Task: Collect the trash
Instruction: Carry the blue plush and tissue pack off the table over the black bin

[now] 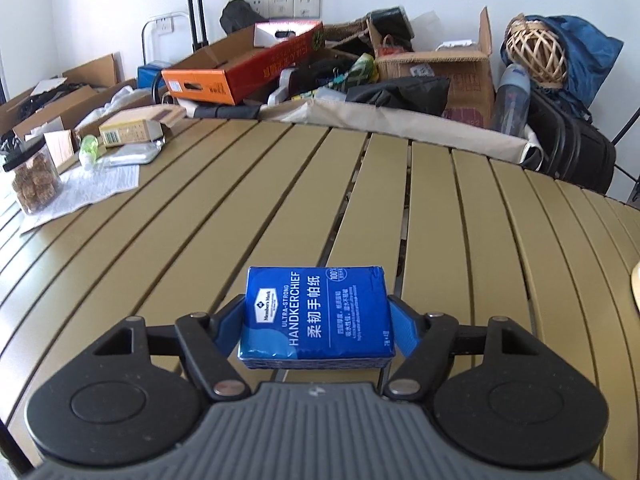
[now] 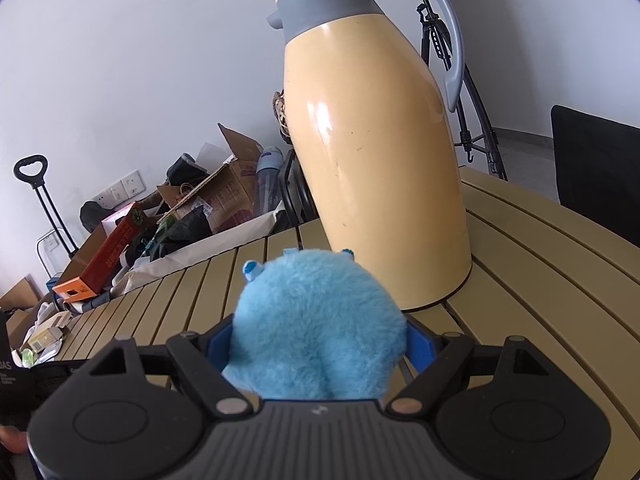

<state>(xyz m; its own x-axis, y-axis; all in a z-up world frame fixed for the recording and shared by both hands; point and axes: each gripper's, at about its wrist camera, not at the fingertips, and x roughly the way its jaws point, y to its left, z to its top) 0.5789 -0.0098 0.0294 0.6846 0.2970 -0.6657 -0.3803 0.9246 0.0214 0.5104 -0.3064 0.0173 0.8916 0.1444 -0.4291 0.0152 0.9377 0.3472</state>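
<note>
One tissue pack (image 1: 316,317), blue, sits between the left gripper (image 1: 316,320) jaws; both blue pads (image 1: 402,330) press its short sides, so gripped. Pack hovers low over the slatted tan bench (image 1: 280,200); contact with the slats can't be told. Label reads "Member's Mark", "ULTRA-STRONG HANDKERCHIEF", Chinese characters alongside, small "100" badge near the far edge.

One fluffy blue toy (image 2: 316,328) fills the right gripper (image 2: 320,340) jaws, fur bulging against both pads, gripped. Two small blue nubs on top. Just beyond it one cream thermos (image 2: 380,152) stands on the bench, grey collar and grey handle, no writing legible.

Left view, far bench edge: one jar (image 1: 34,184) of brown lumps with dark lid, one printed sheet (image 1: 100,188) under it, one small carton (image 1: 132,130) with barcode, one green bottle (image 1: 88,150). Behind the bench: one orange-red box (image 1: 240,68) with Chinese print, unreadable; one brown carton (image 1: 452,76) with label; one wicker ball (image 1: 536,54); one clear bottle (image 1: 512,96); three wall sockets (image 1: 282,5). Right view: one tripod (image 2: 476,120) behind the thermos.
</note>
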